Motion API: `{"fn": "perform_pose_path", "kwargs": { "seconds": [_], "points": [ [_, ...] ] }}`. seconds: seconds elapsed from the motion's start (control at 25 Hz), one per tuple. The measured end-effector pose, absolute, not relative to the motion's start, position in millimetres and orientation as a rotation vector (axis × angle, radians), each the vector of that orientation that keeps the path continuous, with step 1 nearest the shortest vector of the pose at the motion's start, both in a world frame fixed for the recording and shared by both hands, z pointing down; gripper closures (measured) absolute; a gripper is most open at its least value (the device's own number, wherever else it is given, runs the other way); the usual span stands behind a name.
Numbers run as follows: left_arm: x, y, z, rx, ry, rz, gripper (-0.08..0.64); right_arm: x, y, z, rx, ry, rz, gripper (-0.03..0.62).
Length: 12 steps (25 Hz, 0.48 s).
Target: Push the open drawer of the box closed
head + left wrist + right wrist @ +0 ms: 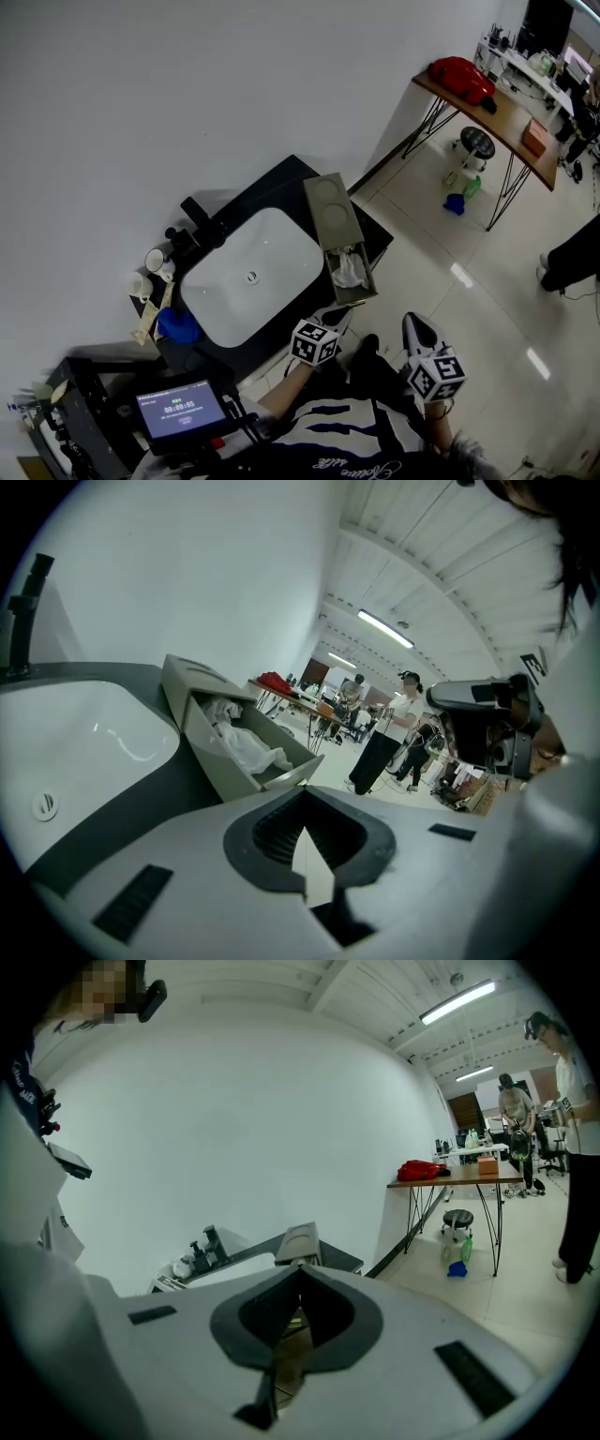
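In the head view a grey-green box (332, 210) lies on the right end of a black counter (291, 176). Its drawer (352, 277) is pulled out toward me, with a white cloth (349, 269) inside. My left gripper (335, 317) sits just below the drawer's front end, jaws shut and empty. My right gripper (416, 330) hangs further right over the floor, also shut. The left gripper view has the open drawer (281, 772) and cloth (240, 743) just beyond the left gripper (305, 795). Over the right gripper (300, 1267), the box (299, 1238) shows farther off.
A white sink (225, 305) fills the counter left of the box, with a black faucet (201, 219), cups and a blue object (176, 325) at its far end. A screen (180, 409) sits near me. A table (514, 120), a stool (476, 142) and people (386, 744) stand on the right.
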State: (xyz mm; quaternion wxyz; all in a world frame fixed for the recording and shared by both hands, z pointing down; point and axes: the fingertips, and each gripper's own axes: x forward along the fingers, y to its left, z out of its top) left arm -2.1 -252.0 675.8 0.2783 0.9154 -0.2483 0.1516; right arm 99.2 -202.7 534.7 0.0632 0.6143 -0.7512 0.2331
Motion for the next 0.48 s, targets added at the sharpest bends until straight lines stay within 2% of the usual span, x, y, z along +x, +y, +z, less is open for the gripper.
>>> {"fn": "perform_pose_path", "kwargs": {
  "seconds": [0.48],
  "points": [
    [4, -276, 677, 2.373, -0.711, 0.351, 0.568, 94, -280, 543, 1.663, -2.383, 0.711, 0.595]
  ]
}}
